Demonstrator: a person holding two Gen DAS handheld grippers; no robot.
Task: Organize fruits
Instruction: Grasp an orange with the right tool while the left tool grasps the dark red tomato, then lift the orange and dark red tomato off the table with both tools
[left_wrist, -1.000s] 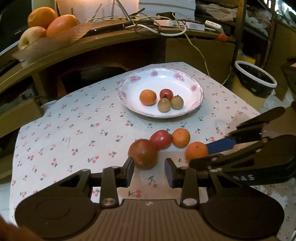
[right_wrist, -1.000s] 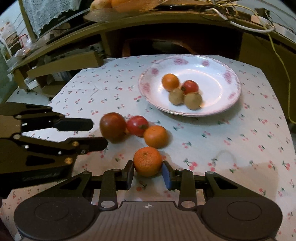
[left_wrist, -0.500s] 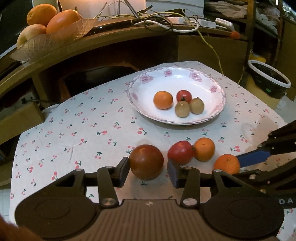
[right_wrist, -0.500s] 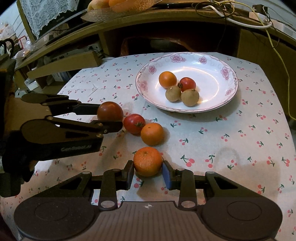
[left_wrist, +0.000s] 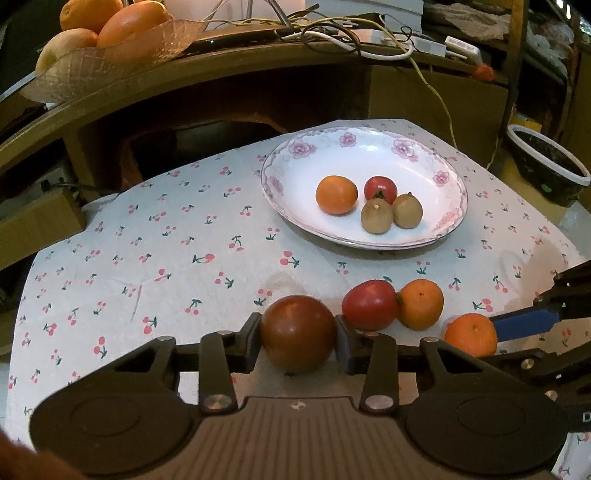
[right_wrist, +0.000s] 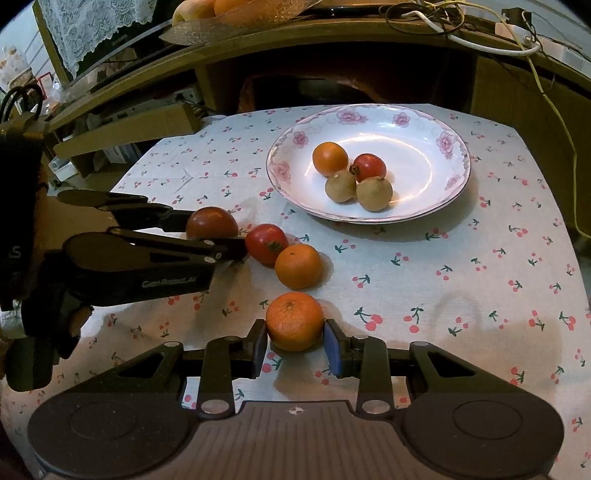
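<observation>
— What changed just then?
— The left gripper (left_wrist: 298, 334) slid forward; its jaws now hugged the dark tomato (left_wrist: 297, 332) on the surface. The right gripper (right_wrist: 294, 341) stayed bracketing the orange (right_wrist: 294, 320).
— So next?
— Both probably head for the plate (right_wrist: 452, 177).

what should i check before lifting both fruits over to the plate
1. Left gripper on the dark tomato: both fingers touch its sides. Ok.
2. Right gripper on the near orange: fingers flank it; firm contact cannot tell.
3. Neighbours clear: the red tomato sits right against the left gripper's finger, so it may roll. Not ok.
4. Room on the plate: four fruits sit clustered, bare space left. Ok.
5. The two grippers sit close and could clash on lifting. Cannot tell.
</observation>
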